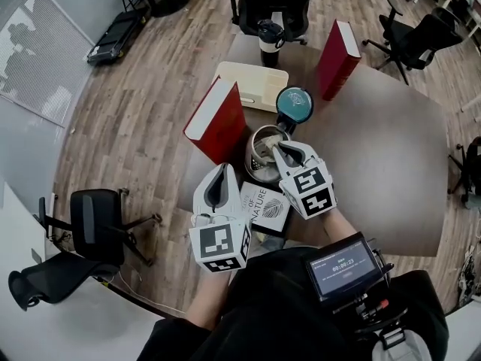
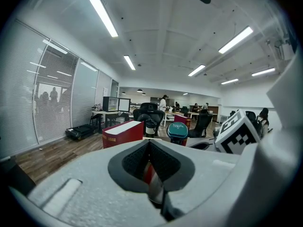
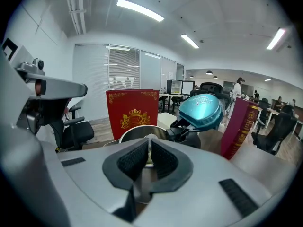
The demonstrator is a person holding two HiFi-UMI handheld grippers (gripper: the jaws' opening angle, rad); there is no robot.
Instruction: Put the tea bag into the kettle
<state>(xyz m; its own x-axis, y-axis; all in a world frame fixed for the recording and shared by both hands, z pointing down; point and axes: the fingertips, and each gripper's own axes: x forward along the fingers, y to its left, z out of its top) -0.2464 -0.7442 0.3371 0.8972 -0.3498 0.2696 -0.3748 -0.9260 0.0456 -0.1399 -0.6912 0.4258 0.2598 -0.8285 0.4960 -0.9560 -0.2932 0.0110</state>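
Now the right gripper (image 1: 288,155) hangs over the open mouth of the kettle (image 1: 252,159), its jaws pressed together on a thin pale piece that looks like the tea bag (image 3: 149,156). In the right gripper view the bag sits at the jaw tips with the kettle's steel rim just beyond them. The kettle's teal lid (image 1: 293,102) is tipped up and back on the far side of the kettle.

The left gripper (image 1: 216,189) is on the near left of the kettle, apart from it, above the table (image 1: 376,141). Its jaws are closed on a red-and-white strip (image 2: 150,173); what the strip is cannot be told.

A red book (image 1: 218,119) stands just left of the kettle. A second red book (image 1: 338,55) stands beyond the kettle to the right. A cream tray (image 1: 252,85) lies behind the kettle, touching or nearly touching the lid, and a dark cup (image 1: 269,40) stands farther back still. A flat white book (image 1: 264,201) lies on the near side of the kettle, partly under the two grippers.
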